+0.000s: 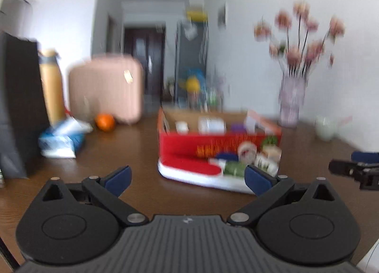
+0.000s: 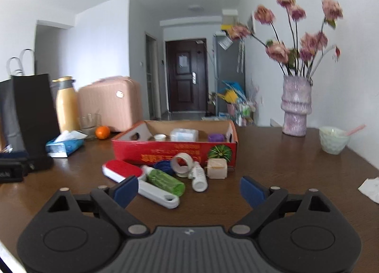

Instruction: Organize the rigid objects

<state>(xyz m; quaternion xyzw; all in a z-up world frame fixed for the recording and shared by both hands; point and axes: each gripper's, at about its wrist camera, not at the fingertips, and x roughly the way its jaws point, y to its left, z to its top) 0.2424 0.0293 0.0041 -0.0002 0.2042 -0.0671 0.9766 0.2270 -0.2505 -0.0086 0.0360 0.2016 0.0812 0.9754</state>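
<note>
A red cardboard box stands open-topped on the brown table, with a white cup, a clear plastic case and a purple item inside. In front of it lie a red-and-white lint brush, a green bottle, a blue coil, a tape roll, a small white bottle and a beige cube. My right gripper hangs open just short of this pile, nothing between its pads. In the blurred left wrist view, my left gripper is open and empty before the box.
On the left stand a black paper bag, a yellow flask, a pink suitcase, a glass, an orange and a tissue pack. A vase of flowers, a green bowl and crumpled paper sit on the right.
</note>
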